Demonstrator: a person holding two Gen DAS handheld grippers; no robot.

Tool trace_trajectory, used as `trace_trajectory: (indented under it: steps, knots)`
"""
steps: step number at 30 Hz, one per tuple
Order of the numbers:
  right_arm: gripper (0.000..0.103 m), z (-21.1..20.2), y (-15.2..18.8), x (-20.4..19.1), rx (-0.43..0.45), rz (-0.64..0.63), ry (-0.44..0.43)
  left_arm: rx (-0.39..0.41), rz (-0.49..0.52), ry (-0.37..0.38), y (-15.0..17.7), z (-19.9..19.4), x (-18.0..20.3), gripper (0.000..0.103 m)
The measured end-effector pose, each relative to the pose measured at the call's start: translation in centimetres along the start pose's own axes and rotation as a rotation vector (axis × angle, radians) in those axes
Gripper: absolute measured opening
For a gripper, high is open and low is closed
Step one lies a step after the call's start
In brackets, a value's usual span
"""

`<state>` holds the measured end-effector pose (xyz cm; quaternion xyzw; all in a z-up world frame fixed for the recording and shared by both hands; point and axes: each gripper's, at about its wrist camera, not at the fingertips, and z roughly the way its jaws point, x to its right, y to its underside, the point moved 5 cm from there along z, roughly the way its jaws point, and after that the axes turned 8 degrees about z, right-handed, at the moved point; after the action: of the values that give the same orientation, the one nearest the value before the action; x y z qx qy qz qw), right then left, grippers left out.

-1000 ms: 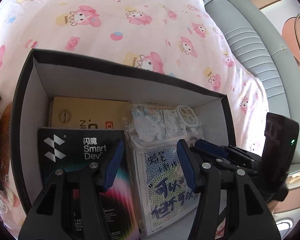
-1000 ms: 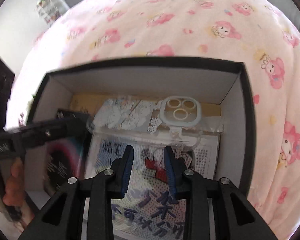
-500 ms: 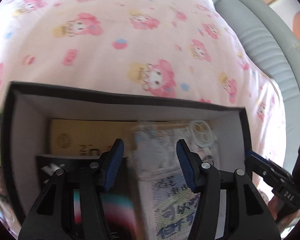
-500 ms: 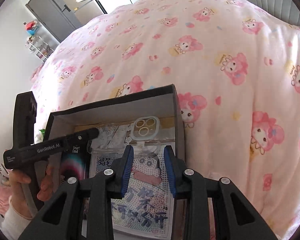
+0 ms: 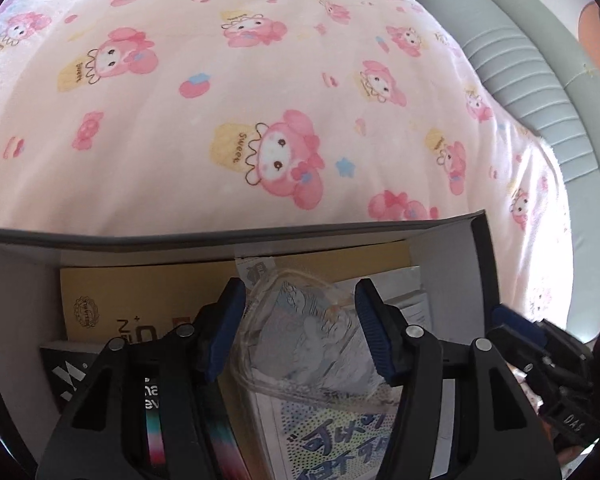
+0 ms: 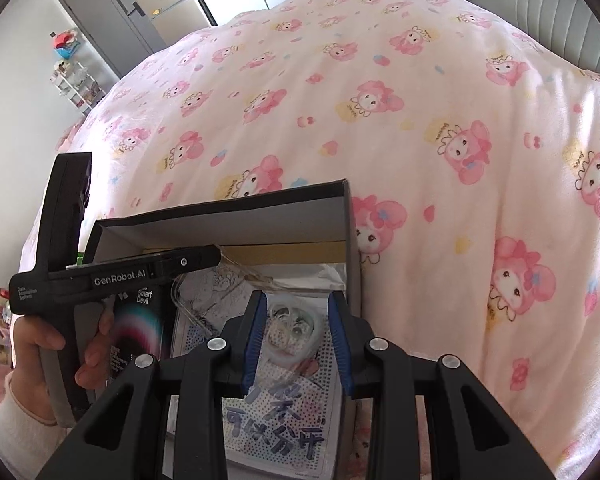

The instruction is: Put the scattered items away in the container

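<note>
A dark open box [image 5: 260,236] [image 6: 220,208] sits on the bed. In it lie a yellow box [image 5: 140,292], a black Smart Devil box [image 6: 140,320], a printed card [image 6: 276,420] and a clear phone case [image 5: 300,340]. My left gripper [image 5: 298,292] hangs over the case with its jaws wide and opening; the case shows between them and no pad visibly presses on it. My right gripper [image 6: 297,300] hovers over the box's right half, narrowly open and holding nothing. The case's camera ring [image 6: 292,332] shows between its fingers, lower down.
The pink cartoon bedspread [image 6: 420,120] surrounds the box. A grey padded headboard [image 5: 520,60] runs along the right. A hand [image 6: 32,340] holds the left gripper's handle at the box's left side. A wardrobe [image 6: 112,12] and a shelf stand far off.
The right gripper rose out of the box, then held still. The left gripper drew back, so the box's far wall sits lower. The clear case slid nearer; its ring now shows between the right fingers.
</note>
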<state>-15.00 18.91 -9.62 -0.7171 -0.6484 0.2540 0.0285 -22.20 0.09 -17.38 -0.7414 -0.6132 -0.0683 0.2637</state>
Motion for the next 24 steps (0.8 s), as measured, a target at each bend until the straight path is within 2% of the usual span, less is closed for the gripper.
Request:
trace_trajectory:
  steps: [4,9,12,14,17,21,24]
  knots:
    - [0.028,0.3,1.6,-1.6,-0.040,-0.036,-0.023,0.007,-0.032,-0.014,1.1,-1.2,-0.8,0.057]
    - [0.029,2.6,5.6,-4.7,-0.225,-0.110,-0.130,-0.033,-0.035,-0.003,2.2,-1.3,-0.7,0.057]
    - [0.029,4.7,7.1,-5.3,-0.305,-0.133,-0.096,-0.055,-0.049,0.067,2.4,-1.1,-0.3,0.057]
    - [0.029,5.6,7.0,-5.2,-0.312,-0.133,-0.070,-0.067,-0.070,0.122,2.7,-1.1,-0.2,0.057]
    - [0.029,6.1,6.1,-4.7,-0.304,-0.099,-0.072,-0.071,-0.082,0.158,2.8,-1.0,-0.1,0.057]
    - [0.029,7.2,4.8,-3.7,-0.256,-0.107,0.018,-0.082,-0.074,0.147,2.8,-0.6,0.3,0.057]
    - [0.029,6.9,4.5,-3.7,-0.246,-0.074,0.006,-0.076,-0.067,0.138,2.7,-0.5,0.3,0.057]
